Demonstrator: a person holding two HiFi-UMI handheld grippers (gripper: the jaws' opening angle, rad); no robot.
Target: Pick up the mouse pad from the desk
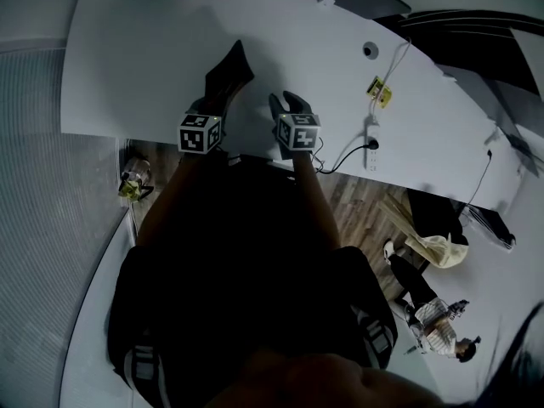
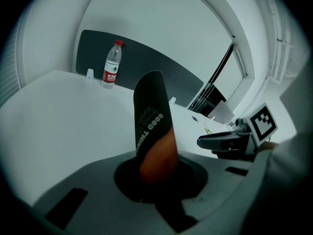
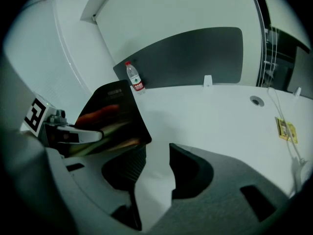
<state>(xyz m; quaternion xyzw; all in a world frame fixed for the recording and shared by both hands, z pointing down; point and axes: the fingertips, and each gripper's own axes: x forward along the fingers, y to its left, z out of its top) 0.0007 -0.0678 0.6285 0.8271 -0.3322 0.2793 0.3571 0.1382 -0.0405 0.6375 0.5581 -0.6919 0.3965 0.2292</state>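
my left gripper [image 2: 156,176] pinches the pad [image 2: 149,114] by its near edge, lifted off the desk [image 1: 127,58] toward 12 o'clock, likely light and floppy, while my right gripper [image 3: 154,165] gapes empty.

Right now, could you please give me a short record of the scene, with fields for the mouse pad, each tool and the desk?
mouse pad: dark, gripped by one edge, standing up out of the left tool, raised off the desk as far as the views show
left tool: shut on the mouse pad
right tool: jaws apart, only bare desk between them, beside the pad
desk: white
water bottle: upright at the desk's far edge
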